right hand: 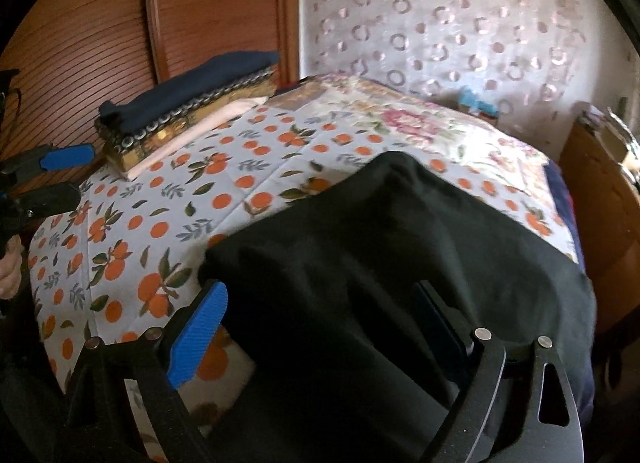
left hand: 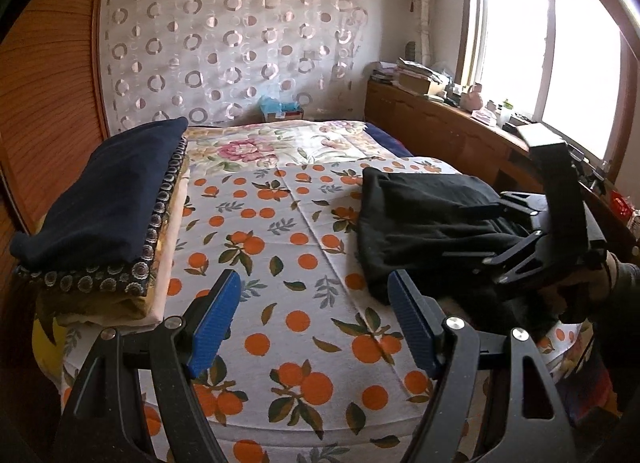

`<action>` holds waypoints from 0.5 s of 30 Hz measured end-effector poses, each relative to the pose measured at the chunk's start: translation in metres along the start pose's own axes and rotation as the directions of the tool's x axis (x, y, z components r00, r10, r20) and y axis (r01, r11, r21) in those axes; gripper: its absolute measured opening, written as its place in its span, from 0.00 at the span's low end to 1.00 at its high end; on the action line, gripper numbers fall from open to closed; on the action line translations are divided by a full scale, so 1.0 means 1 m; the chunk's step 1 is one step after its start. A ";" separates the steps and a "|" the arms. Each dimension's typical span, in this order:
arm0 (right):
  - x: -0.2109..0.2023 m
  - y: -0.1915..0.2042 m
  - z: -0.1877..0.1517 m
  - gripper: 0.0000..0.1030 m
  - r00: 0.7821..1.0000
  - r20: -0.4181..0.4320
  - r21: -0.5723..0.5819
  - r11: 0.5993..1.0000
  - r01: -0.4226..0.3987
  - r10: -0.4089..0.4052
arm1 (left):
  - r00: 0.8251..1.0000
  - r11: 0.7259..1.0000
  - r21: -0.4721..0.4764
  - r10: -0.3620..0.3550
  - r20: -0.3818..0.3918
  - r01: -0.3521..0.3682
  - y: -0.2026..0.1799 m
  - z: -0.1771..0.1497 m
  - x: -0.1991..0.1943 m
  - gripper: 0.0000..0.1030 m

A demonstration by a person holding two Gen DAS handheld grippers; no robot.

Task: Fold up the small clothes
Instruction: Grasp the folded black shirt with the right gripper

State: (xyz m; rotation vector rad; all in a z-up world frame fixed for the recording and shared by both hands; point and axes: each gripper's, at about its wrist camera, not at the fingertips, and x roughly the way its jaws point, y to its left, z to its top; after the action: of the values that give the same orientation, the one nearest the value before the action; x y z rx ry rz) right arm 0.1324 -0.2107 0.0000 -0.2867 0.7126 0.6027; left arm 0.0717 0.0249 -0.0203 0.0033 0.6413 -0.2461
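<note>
A black garment [left hand: 424, 219] lies bunched on the right side of the bed, also large in the right wrist view [right hand: 380, 247]. My left gripper [left hand: 316, 323] is open and empty above the orange-print bedspread [left hand: 280, 255], left of the garment. My right gripper [right hand: 320, 327] has its jaws wide apart with the black cloth draped between and over them; the right finger is mostly hidden by cloth. It shows in the left wrist view [left hand: 492, 231] at the garment's right edge. My left gripper also shows at the left edge of the right wrist view [right hand: 60, 175].
A stack of folded clothes [left hand: 108, 215] with a navy piece on top sits at the bed's left side, also in the right wrist view [right hand: 188, 111]. A wooden wardrobe [left hand: 48, 83] stands left. A cluttered wooden shelf [left hand: 448, 115] runs under the window at right.
</note>
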 end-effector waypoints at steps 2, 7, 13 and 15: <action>0.005 0.001 0.005 0.88 1.000 -0.018 -0.017 1.000 -0.024 0.024 | 1.000 1.000 -0.004 -0.002 0.002 0.002 0.001 0.000 0.000 0.74; 0.025 0.013 0.013 0.77 0.994 -0.076 -0.064 0.995 -0.078 0.073 | 1.000 1.000 -0.005 -0.002 -0.001 0.002 0.002 -0.002 0.000 0.74; 0.045 0.029 0.021 0.73 0.989 -0.118 -0.123 0.987 -0.100 0.086 | 1.000 1.000 -0.009 -0.006 -0.005 0.006 0.004 -0.005 0.001 0.74; 0.053 0.033 0.022 0.72 0.988 -0.132 -0.139 0.986 -0.096 0.078 | 1.000 1.000 -0.008 -0.009 -0.007 0.009 0.003 -0.006 0.001 0.74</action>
State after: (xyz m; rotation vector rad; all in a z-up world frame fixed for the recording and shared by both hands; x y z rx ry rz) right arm 0.1553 -0.1524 -0.0221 -0.4333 0.8072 0.7260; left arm 0.0699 0.0284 -0.0261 -0.0068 0.6493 -0.2524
